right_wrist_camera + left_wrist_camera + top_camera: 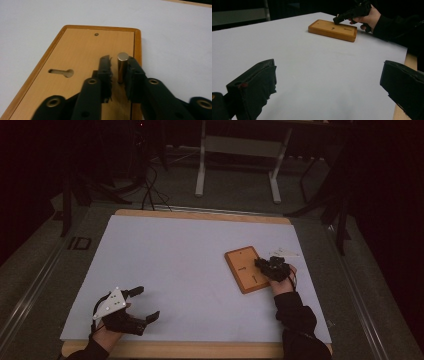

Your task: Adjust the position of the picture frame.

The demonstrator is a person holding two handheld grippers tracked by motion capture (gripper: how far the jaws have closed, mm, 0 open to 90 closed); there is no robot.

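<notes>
**Peg on board, near the table's right edge**

Right gripper [117, 72] is closing round an upright metal peg [122, 65] standing on the wooden board [75, 50]; one pad is touching it. Left gripper [142, 304] is resting wide open, holding nothing, near the front left corner.

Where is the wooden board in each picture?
High view: the wooden board lies right of centre on the white sheet, with the right gripper over its right edge.
Left gripper view: the board sits near the top, right of centre.
Right gripper view: the board spreads from the middle down to the bottom edge, under the jaws.
Shared landmark: the right gripper at the board, seen in the high and left gripper views, with its jaws in the right gripper view.
</notes>
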